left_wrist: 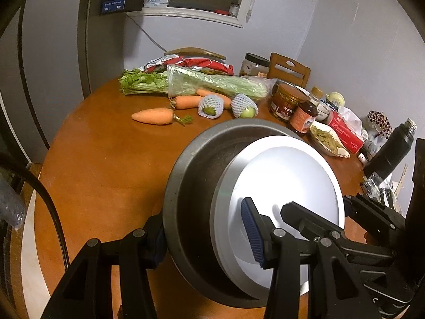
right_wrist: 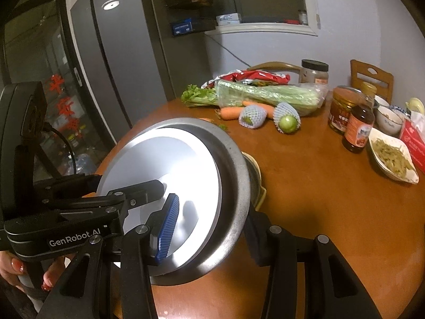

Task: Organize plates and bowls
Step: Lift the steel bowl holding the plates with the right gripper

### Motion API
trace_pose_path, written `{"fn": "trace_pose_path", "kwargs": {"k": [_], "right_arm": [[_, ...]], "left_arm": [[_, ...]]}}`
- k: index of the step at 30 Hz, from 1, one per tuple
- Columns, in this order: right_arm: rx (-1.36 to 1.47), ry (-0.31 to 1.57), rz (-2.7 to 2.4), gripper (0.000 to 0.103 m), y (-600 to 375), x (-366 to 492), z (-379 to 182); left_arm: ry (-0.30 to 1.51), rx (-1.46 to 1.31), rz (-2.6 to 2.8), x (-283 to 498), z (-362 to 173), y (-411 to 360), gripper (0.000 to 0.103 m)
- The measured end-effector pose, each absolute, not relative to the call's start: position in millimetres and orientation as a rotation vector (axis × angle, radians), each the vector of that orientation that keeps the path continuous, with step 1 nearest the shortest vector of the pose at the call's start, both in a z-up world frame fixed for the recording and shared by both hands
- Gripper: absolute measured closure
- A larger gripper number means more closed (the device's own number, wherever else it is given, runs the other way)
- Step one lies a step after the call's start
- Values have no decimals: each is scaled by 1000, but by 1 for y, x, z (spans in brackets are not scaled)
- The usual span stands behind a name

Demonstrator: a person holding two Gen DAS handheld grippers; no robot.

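A grey metal bowl (left_wrist: pixel 191 191) with a white plate (left_wrist: pixel 287 186) inside it is held tilted above the brown round table (left_wrist: pixel 101 164). My left gripper (left_wrist: pixel 207 236) is shut on the stack's rim, one blue pad (left_wrist: pixel 252 234) against the plate and the other finger behind the bowl. My right gripper (right_wrist: pixel 209 226) is shut on the opposite rim of the same bowl (right_wrist: pixel 233 175) and plate (right_wrist: pixel 170 164), blue pad (right_wrist: pixel 168 228) on the plate. A yellowish dish (right_wrist: pixel 256 175) shows just behind the bowl.
Carrots (left_wrist: pixel 154 115), bagged celery (left_wrist: pixel 212 82), two net-wrapped green fruits (left_wrist: pixel 244 106), jars (left_wrist: pixel 285 101), a sauce bottle (right_wrist: pixel 358 125), a dish of green strips (right_wrist: pixel 393 156), small bowls (right_wrist: pixel 389 119) and a red box (left_wrist: pixel 345 130) crowd the table's far side. A fridge (right_wrist: pixel 119 61) stands left.
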State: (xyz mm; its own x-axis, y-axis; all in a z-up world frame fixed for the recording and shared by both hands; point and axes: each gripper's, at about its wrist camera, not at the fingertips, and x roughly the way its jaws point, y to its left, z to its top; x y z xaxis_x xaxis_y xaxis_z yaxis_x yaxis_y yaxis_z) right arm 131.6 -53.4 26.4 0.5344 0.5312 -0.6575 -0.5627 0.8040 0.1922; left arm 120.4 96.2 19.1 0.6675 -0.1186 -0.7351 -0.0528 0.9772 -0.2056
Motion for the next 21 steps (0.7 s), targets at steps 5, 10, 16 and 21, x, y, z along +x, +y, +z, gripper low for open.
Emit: {"fn": "trace_pose_path", "kwargs": {"k": [5,10,16,21], "right_arm": [[-46,771,654,54,-49,142,27],[-45,780,654,54,-47,152,24],[-38,787,649,55,-47,160,17],[-34,796,643,55,-48,165,13]], "left_arm": [[845,-223,-39,130,17,101,53],[861,-228,-37,141,12,102,54],[874,-226,-37,149,6,101,54],[881,-225,-37,153,3,99,54]]}}
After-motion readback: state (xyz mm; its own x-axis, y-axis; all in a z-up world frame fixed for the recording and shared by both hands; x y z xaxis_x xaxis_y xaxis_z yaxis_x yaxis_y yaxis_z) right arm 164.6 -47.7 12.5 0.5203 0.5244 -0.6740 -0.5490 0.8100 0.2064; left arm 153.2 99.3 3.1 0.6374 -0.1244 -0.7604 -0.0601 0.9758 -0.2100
